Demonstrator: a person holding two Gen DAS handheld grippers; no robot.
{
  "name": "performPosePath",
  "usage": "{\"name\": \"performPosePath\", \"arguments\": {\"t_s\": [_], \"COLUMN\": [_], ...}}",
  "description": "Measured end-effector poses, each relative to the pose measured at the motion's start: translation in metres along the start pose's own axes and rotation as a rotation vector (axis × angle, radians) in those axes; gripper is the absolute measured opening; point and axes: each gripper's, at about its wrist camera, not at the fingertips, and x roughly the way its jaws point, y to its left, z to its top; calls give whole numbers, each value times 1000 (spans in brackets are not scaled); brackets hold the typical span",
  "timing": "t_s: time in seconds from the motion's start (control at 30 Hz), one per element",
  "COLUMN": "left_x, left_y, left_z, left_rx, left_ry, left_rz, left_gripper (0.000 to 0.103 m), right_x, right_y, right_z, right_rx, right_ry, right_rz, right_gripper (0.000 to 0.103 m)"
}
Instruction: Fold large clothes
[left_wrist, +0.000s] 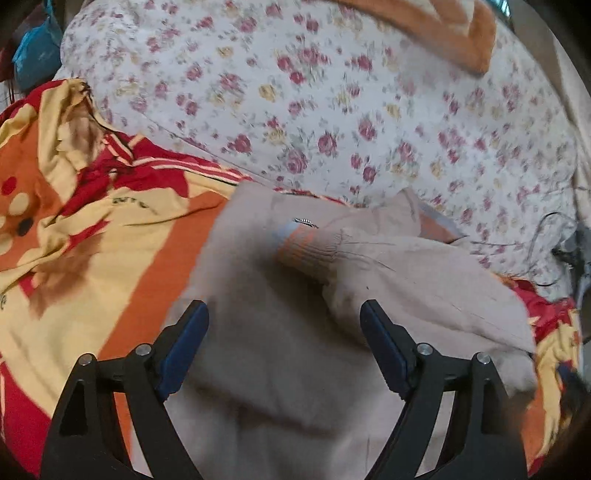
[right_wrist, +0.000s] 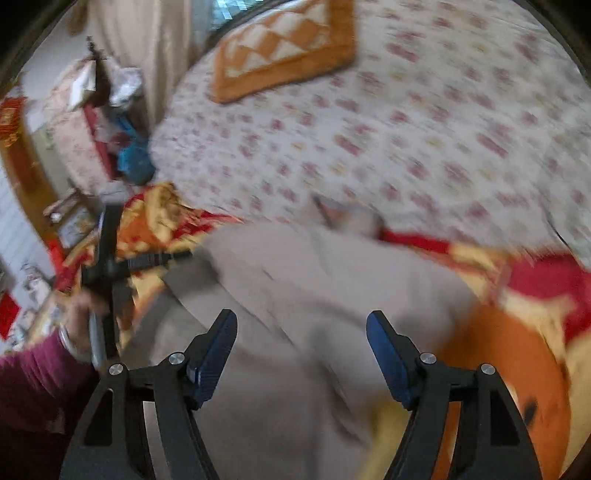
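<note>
Both claws were held wide open over the beige garment (left_wrist: 280, 332), nothing gripped.
Left gripper (left_wrist: 284, 328) and right gripper (right_wrist: 301, 339) were spread, probably readied for pinching; cuff (left_wrist: 303, 251) seen at 12 o'clock, on the orange blanket (left_wrist: 110, 258).

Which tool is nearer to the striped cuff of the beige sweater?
Left. The left tool hovers open just below the striped cuff. The right tool is open over the beige sweater; no cuff shows there.

Both wrist views overlook the beige garment (left_wrist: 280, 350) closely.
</note>
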Motion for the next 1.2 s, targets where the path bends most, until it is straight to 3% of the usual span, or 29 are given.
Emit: {"name": "performPosePath", "arguments": {"t_s": [0.1, 0.17, 0.2, 0.23, 0.27, 0.33, 0.5, 0.57, 0.7, 0.77, 0.8, 0.83, 0.87, 0.9, 0.93, 0.97, 1.03, 1.2], "left_x": [23, 33, 37, 38, 35, 14, -48, -48, -4, -1, -7, -12, -19, -25, -29, -33, -42, -12], "left_y": [-13, -19, -22, -26, -28, -33, -26, -17, 11, 23, 29, 32, 35, 36, 36, 37, 32, 1], "left_z": [6, 11, 13, 15, 16, 20, 16, 4, -30, -32, -31, -29, -25, -22, -20, -19, -19, -15], "left_rx": [-14, -52, -62, -75, -84, -67, -22, -15, -49, -77, -92, -104, -116, -123, -133, -150, -169, -94], "left_ry": [36, 70, 95, 113, 103, 59, -41, -35, 94, 96, 79, 66, 53, 44, 33, 15, -16, 87], "left_rz": [-23, -67, -90, -100, -102, -123, -165, -112, -26, -17, -23, -35, -63, -89, -110, -130, -184, -157], "left_gripper": [82, 43, 19, 17, 14, 8, 2, 1, 1, 1, 2, 11, 21, 53, 79, 84, 85, 86], "right_x": [-2, 8, 17, 27, 36, 50, -8, -16, 7, -2, -13, -25, -40, -47, -51, -49, -39, 6], "right_y": [-13, -13, -11, -10, -9, -13, -49, -55, -64, -70, -72, -73, -75, -75, -76, -76, -79, -96], "right_z": [-36, -42, -41, -40, -38, -29, -28, -44, -82, -87, -86, -84, -78, -74, -66, -61, -50, -43], "right_rx": [57, 67, 61, 42, 19, 1, 205, 226, 253, 316, 341, 360, 373, 374, 364, 357, 361, 453], "right_ry": [25, 49, 63, 75, 80, 84, -65, -29, 142, 140, 118, 81, 25, -2, -12, -9, -9, 37], "right_rz": [-35, -45, -68, -111, -148, -233, -213, -211, -212, -174, -150, -124, -117, -137, -177, -198, -215, -169], "right_gripper": [74, 72, 70, 59, 37, 4, 2, 2, 4, 20, 27, 49, 62, 64, 65, 65, 65, 68]}}
